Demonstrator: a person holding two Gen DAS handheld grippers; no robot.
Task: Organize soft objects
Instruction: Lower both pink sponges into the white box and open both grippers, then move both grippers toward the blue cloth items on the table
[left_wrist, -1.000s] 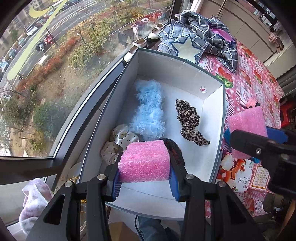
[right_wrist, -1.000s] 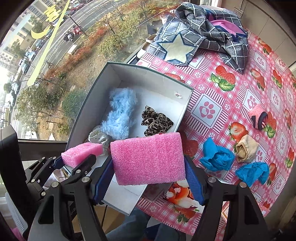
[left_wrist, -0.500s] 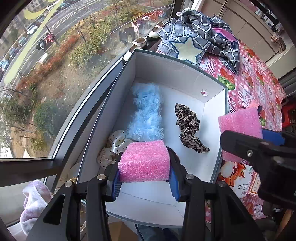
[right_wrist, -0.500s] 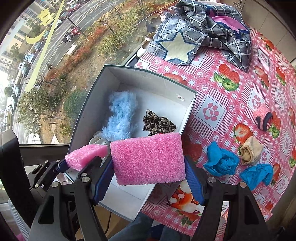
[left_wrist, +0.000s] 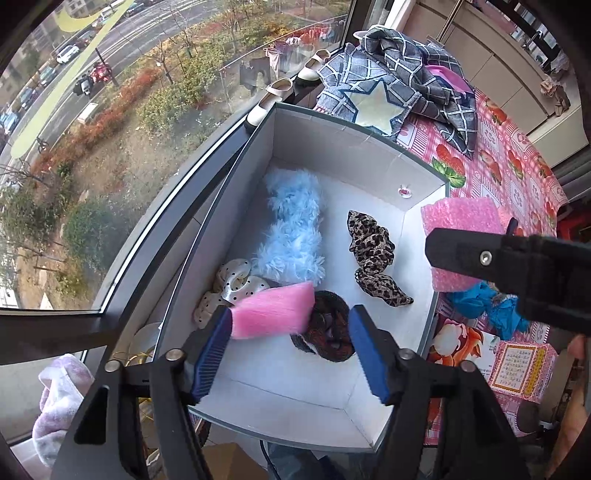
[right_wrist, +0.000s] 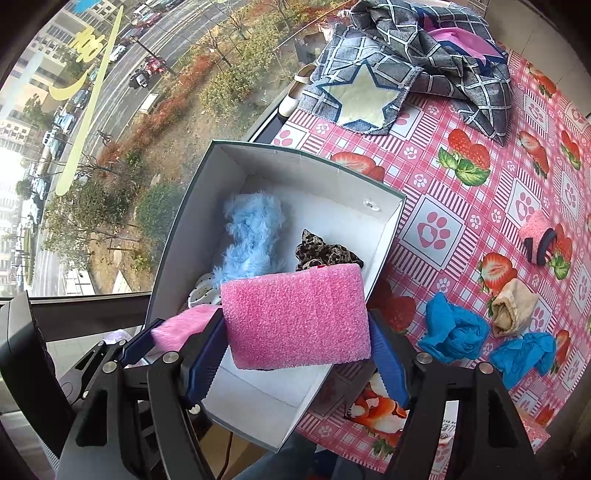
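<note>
My left gripper (left_wrist: 290, 350) hangs over the near end of the grey-and-white box (left_wrist: 332, 155). Its jaws are opening, and a small pink foam block (left_wrist: 273, 310) drops between them, tilted and blurred, clear of the right pad. My right gripper (right_wrist: 297, 358) is shut on a larger pink foam block (right_wrist: 295, 317) above the box's right wall (right_wrist: 384, 254). In the box lie a light blue fluffy piece (left_wrist: 291, 229), a leopard scrunchie (left_wrist: 373, 254), a white dotted scrunchie (left_wrist: 236, 284) and a dark scrunchie (left_wrist: 328, 328).
On the pink strawberry tablecloth (right_wrist: 480, 122) lie two blue crumpled cloths (right_wrist: 454, 328), a beige roll (right_wrist: 513, 306), a pink sock (right_wrist: 539, 236) and a plaid star cloth (right_wrist: 406, 66). A window runs along the box's left side. A lilac towel (left_wrist: 55, 398) lies below.
The left jaws have spread apart and the small foam block has slipped out, tipping down towards the box floor. The right gripper with its block has drifted slightly towards the box.
</note>
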